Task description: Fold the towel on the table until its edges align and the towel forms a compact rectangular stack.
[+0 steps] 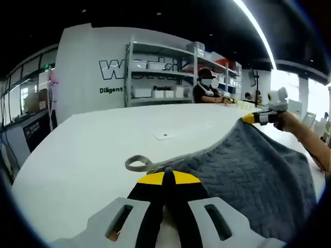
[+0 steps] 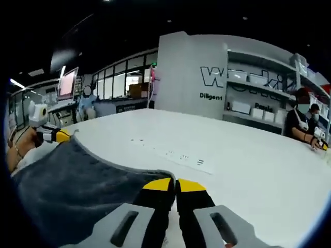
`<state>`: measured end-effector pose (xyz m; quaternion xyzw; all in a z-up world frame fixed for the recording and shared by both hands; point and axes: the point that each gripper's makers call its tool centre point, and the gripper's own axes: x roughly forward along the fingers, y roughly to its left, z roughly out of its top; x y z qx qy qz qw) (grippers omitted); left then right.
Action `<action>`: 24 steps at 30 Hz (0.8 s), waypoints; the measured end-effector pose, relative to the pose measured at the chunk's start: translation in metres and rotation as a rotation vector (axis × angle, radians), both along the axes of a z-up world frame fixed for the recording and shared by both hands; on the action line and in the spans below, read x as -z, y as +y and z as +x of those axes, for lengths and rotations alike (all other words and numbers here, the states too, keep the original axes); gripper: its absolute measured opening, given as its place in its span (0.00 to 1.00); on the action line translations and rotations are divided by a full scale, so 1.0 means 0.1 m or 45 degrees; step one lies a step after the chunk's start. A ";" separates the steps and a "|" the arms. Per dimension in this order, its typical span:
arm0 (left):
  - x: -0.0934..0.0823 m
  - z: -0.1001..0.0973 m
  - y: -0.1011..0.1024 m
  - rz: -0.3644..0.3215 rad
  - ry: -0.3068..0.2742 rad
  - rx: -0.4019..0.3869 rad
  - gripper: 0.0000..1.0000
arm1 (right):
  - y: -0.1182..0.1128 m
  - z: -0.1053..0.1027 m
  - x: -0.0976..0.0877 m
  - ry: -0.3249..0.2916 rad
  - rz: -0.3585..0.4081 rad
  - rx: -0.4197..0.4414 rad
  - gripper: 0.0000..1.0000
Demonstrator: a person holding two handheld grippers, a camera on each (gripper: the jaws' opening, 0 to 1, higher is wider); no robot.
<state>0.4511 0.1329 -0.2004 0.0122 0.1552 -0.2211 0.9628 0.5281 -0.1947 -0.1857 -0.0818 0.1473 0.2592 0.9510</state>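
Observation:
A grey quilted towel [image 1: 248, 170] hangs stretched between my two grippers over the white table [image 1: 93, 155]. My left gripper [image 1: 166, 179] is shut on one corner, right beside the towel's hanging loop [image 1: 137, 164]. The right gripper [image 1: 253, 118], held by a hand, pinches the far corner at the right. In the right gripper view, my right gripper [image 2: 174, 185] is shut on the towel [image 2: 77, 188] at its bound edge. The left gripper [image 2: 63, 136] grips the other corner at the far left, above the table [image 2: 248, 170].
A flat white label [image 1: 165, 135] lies on the table past the towel, also seen as a strip [image 2: 181, 155]. Metal shelves [image 1: 160, 72] with boxes stand behind the table, where a person [image 1: 206, 88] sits. A white wall [image 2: 191, 77] with lettering rises behind.

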 end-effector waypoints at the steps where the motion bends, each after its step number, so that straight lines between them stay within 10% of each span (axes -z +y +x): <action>1: 0.01 0.01 0.01 -0.010 0.006 -0.005 0.03 | 0.02 0.01 0.04 -0.009 -0.012 0.000 0.00; 24: 0.25 0.07 0.17 0.051 0.106 -0.087 0.11 | 0.02 0.19 0.42 -0.023 -0.159 0.065 0.19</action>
